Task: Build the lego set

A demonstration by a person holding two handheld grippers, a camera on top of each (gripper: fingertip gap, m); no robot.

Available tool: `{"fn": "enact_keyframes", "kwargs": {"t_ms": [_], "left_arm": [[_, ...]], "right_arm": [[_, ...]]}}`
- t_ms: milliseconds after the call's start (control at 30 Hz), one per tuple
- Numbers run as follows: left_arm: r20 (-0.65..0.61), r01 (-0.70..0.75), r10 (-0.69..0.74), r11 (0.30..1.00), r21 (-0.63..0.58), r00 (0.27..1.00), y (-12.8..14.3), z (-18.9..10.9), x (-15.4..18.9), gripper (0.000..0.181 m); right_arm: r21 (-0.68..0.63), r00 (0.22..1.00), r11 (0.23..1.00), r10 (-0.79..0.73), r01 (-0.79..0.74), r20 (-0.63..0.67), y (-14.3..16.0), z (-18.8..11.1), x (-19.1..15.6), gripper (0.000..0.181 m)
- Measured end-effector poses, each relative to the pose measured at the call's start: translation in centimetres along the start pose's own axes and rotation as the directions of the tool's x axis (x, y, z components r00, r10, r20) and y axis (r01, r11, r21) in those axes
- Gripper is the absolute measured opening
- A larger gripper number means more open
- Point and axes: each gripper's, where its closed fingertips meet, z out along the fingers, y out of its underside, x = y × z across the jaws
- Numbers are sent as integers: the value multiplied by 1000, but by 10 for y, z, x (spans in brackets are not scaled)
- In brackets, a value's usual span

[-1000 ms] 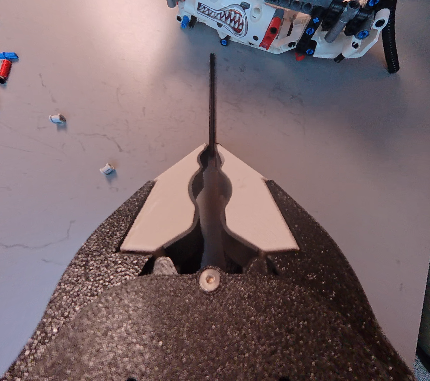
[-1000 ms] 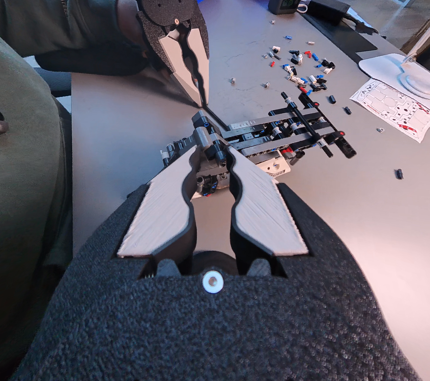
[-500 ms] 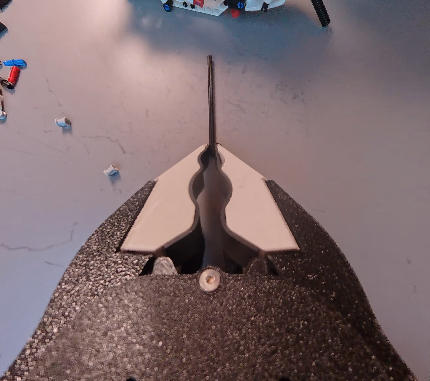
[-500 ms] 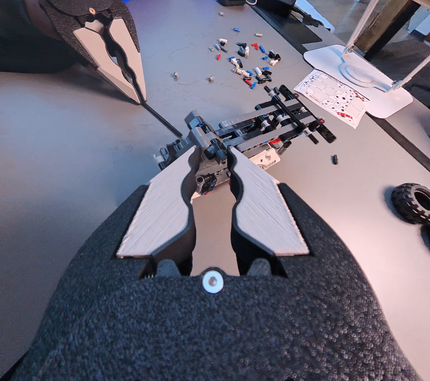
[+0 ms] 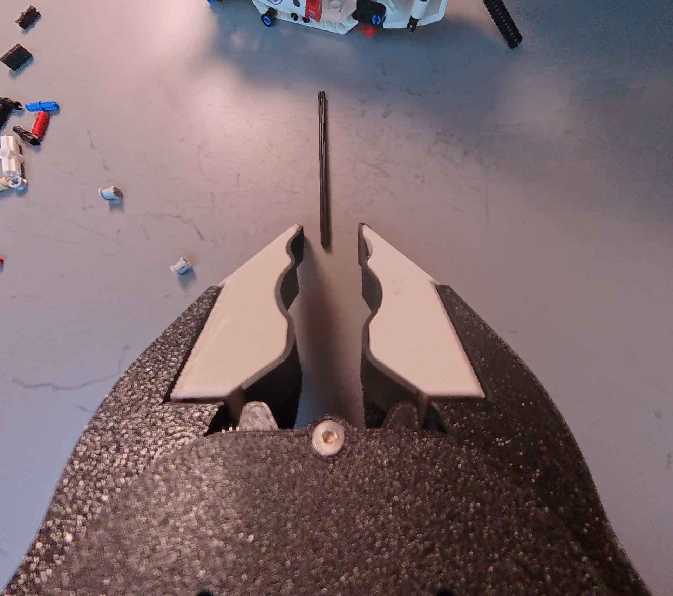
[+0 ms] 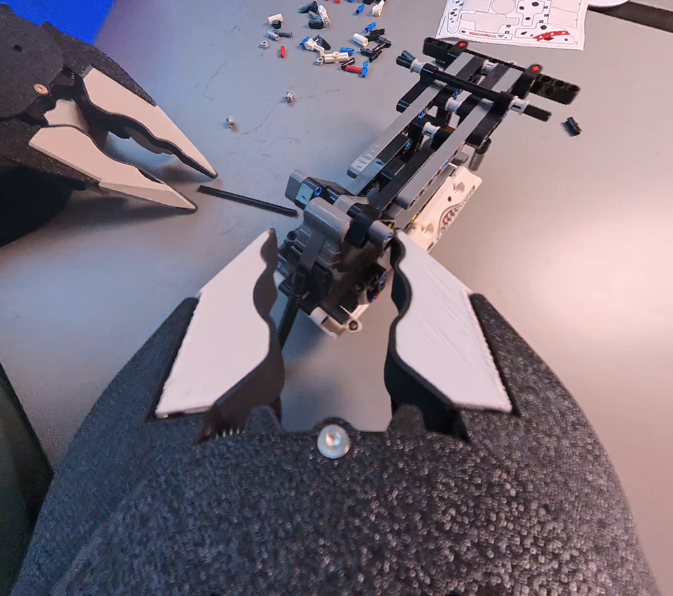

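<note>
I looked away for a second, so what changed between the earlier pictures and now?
The left gripper opened and let go of the thin black axle, which now lies on the table just ahead of its fingertips. The right gripper also opened wider around the end of the lego model. The loose pieces stayed put.
</note>
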Motion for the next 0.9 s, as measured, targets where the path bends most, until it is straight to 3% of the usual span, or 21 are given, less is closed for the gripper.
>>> {"fn": "enact_keyframes", "kwargs": {"t_ms": [367,667,900], "left_arm": [[-29,5,-6,1000,-14,1000,1,0,4,6],[-59,-3,2,1000,-12,998,0,0,8,3],[-155,63,-32,978,198,987,-51,-18,26,3]], "right_arm": [[-51,923,967,-223,251,313,7,-5,7,56],[-17,855,973,-193,229,482,8,-7,6,52],[-6,857,975,-194,224,478,8,-6,5,52]]}}
